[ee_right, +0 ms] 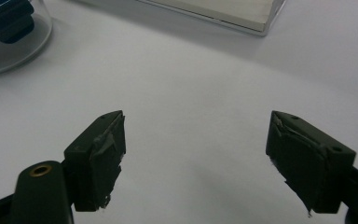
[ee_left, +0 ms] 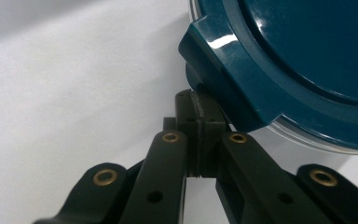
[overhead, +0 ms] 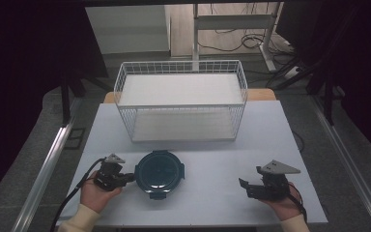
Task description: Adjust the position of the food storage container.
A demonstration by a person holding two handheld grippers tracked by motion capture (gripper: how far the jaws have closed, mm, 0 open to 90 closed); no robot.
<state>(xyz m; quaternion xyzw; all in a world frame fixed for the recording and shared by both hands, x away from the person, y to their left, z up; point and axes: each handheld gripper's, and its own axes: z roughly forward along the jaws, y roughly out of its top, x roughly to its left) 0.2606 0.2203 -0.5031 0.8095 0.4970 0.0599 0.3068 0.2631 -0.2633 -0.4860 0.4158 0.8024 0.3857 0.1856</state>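
A: What is seen on the white table [overhead: 212,193]?

B: A round container with a dark teal lid [overhead: 160,172] is set near the front edge, left of centre. Behind it a white wire basket [overhead: 181,99] is placed, open at the top, well apart from the container.

A: How is the left gripper [overhead: 128,178] held?

B: It is gripped in the left hand [overhead: 96,191], just beside the container's left side. In the left gripper view its jaws are seen pressed together, pad against pad, with nothing between them. The closed tips [ee_left: 200,122] are brought right up under a latch tab [ee_left: 223,65] at the lid's rim; whether the tab is actually touched cannot be told.

A: And the right gripper [overhead: 245,188]?

B: It is held in the right hand [overhead: 285,203], near the table's front right, well apart from the container. In the right gripper view its jaws are seen spread wide over bare table, nothing held. The clear wall of the container [ee_right: 14,39] is caught at the upper left of that view, and a corner of the basket's base [ee_right: 242,16] at the top.
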